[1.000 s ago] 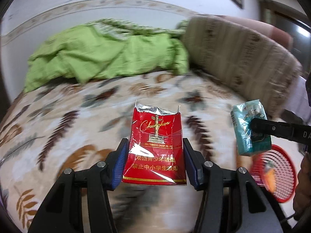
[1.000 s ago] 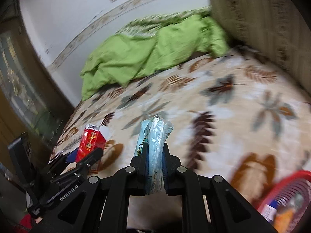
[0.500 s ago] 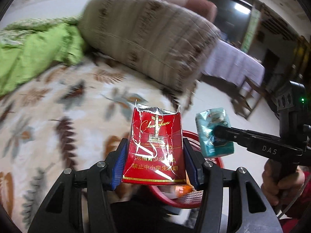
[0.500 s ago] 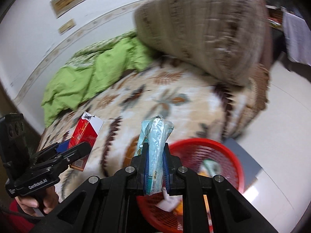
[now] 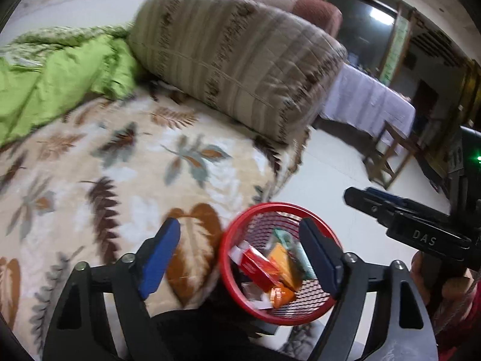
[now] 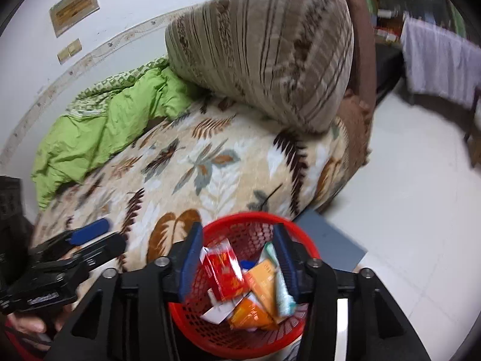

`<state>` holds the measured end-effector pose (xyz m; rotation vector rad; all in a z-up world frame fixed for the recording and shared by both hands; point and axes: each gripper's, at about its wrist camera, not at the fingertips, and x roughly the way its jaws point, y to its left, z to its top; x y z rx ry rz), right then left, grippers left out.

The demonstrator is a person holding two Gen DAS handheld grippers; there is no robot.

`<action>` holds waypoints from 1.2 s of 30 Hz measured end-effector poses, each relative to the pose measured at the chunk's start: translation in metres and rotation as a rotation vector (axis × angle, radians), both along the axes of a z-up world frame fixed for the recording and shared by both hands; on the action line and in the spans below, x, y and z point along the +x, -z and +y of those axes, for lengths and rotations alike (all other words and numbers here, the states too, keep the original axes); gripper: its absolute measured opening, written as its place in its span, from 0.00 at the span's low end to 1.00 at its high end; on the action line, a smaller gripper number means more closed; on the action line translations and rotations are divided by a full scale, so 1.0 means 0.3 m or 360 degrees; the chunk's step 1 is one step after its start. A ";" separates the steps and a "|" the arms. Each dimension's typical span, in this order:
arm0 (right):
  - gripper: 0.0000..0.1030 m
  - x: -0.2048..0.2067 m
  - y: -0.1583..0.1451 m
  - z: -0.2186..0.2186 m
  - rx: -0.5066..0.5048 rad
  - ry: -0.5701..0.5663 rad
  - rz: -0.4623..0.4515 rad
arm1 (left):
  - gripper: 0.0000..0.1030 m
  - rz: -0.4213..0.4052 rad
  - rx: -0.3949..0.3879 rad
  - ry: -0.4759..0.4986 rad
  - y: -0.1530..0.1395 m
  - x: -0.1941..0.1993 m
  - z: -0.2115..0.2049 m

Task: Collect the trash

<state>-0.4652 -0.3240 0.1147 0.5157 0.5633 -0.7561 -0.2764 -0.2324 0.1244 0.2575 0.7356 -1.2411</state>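
Observation:
A red mesh basket (image 5: 237, 231) (image 6: 237, 221) stands on the floor beside the bed. Inside lie the red cigarette pack (image 5: 255, 266) (image 6: 224, 273), the teal packet (image 6: 281, 285) (image 5: 302, 258), orange wrappers (image 6: 261, 279) and white scraps. My left gripper (image 5: 243, 255) is open and empty, over the bed edge and basket. My right gripper (image 6: 237, 258) is open and empty, right above the basket. Each gripper also shows in the other's view, the right one (image 5: 390, 210) and the left one (image 6: 87, 240).
The bed has a leaf-patterned blanket (image 5: 105, 165), a green quilt (image 5: 54, 84) at the back and a large striped pillow (image 5: 234, 60). A grey board (image 6: 330, 240) lies on the white floor by the basket. A cloth-covered table (image 5: 369, 105) and chair (image 5: 387, 156) stand beyond.
Both grippers swung from the bed to over the basket and opened. The red pack and the teal packet left the jaws and now lie in the basket.

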 end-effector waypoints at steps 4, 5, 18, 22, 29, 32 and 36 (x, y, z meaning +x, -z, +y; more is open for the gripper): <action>0.81 0.064 -0.044 0.102 -0.0222 0.0133 0.0106 | 0.83 -0.0107 -0.0033 -0.0148 -0.026 0.034 0.132; 0.86 0.081 -0.048 0.137 -0.0287 0.0221 0.0159 | 0.86 -0.0148 -0.0037 -0.0207 -0.030 0.040 0.179; 0.99 0.137 -0.018 0.387 -0.0399 0.0262 0.0186 | 1.00 -0.0449 0.0038 -0.0575 -0.012 0.038 0.421; 0.99 0.140 -0.014 0.398 -0.0414 0.0254 0.0193 | 1.00 -0.0471 0.0064 -0.0644 -0.008 0.055 0.426; 0.99 0.133 0.012 0.369 -0.0324 0.0282 0.0215 | 1.00 -0.0518 0.0113 -0.0648 -0.006 0.053 0.411; 0.99 0.137 0.018 0.366 -0.0309 0.0270 0.0218 | 1.00 -0.0569 0.0139 -0.0660 -0.004 0.041 0.396; 0.99 0.140 0.024 0.360 -0.0295 0.0259 0.0225 | 1.00 -0.0573 0.0148 -0.0645 -0.001 0.032 0.389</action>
